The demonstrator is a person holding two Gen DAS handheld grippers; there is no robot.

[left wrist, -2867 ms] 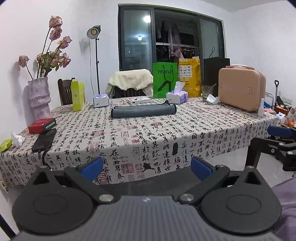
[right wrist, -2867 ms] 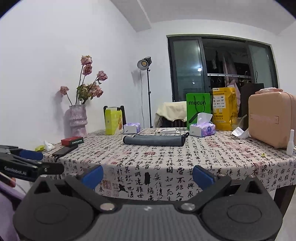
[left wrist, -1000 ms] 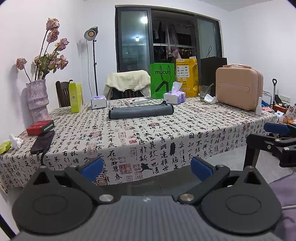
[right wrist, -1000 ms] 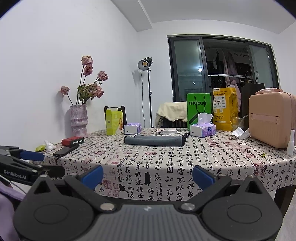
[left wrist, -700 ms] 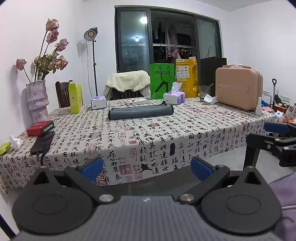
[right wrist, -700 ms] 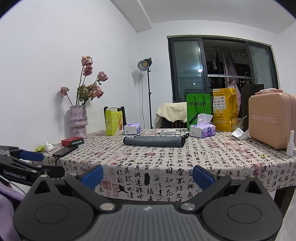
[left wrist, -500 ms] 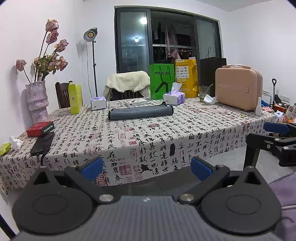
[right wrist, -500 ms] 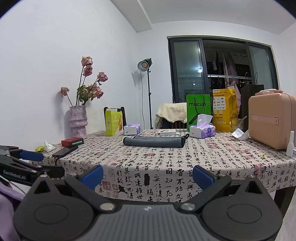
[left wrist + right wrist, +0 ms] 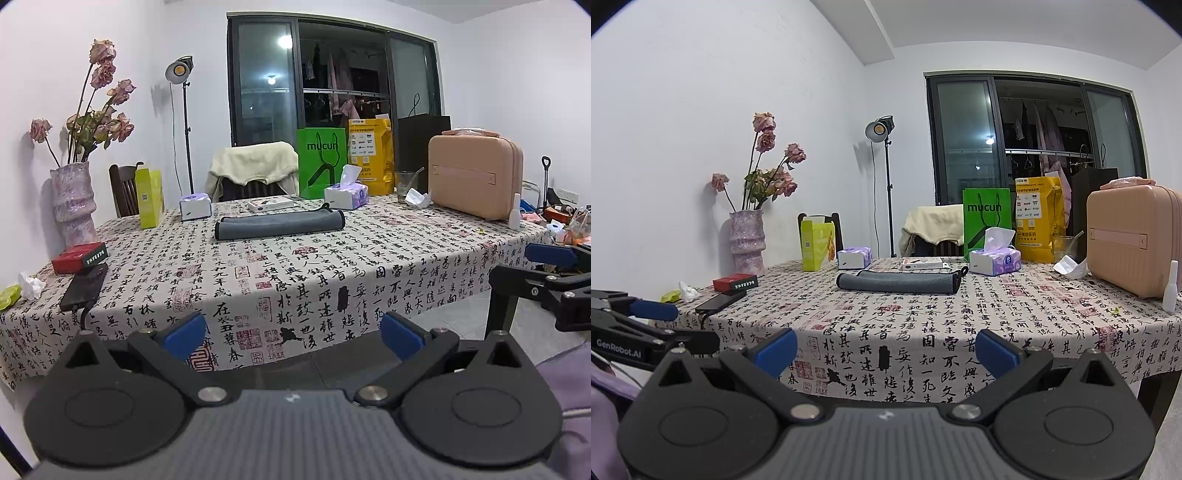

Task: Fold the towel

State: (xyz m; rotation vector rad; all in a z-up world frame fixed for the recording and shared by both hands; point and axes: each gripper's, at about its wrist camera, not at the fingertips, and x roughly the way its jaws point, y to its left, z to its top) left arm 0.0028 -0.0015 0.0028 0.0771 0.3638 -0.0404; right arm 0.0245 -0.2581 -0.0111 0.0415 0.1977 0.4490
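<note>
A dark grey towel (image 9: 279, 225) lies folded into a long narrow strip across the far middle of the table; it also shows in the right wrist view (image 9: 898, 281). My left gripper (image 9: 293, 334) is open and empty, held off the table's near edge, well short of the towel. My right gripper (image 9: 885, 352) is open and empty, also in front of the near edge. Each gripper shows at the side of the other's view.
The table wears a calligraphy-print cloth (image 9: 332, 266). On it stand a vase of roses (image 9: 72, 201), a red box (image 9: 78, 253), a phone (image 9: 84, 281), tissue boxes (image 9: 346, 194), a green bag (image 9: 322, 161) and a pink case (image 9: 474, 174). A chair (image 9: 255, 173) stands behind.
Both views have shifted only slightly; the grippers stay open in front of the table and the towel has not moved.
</note>
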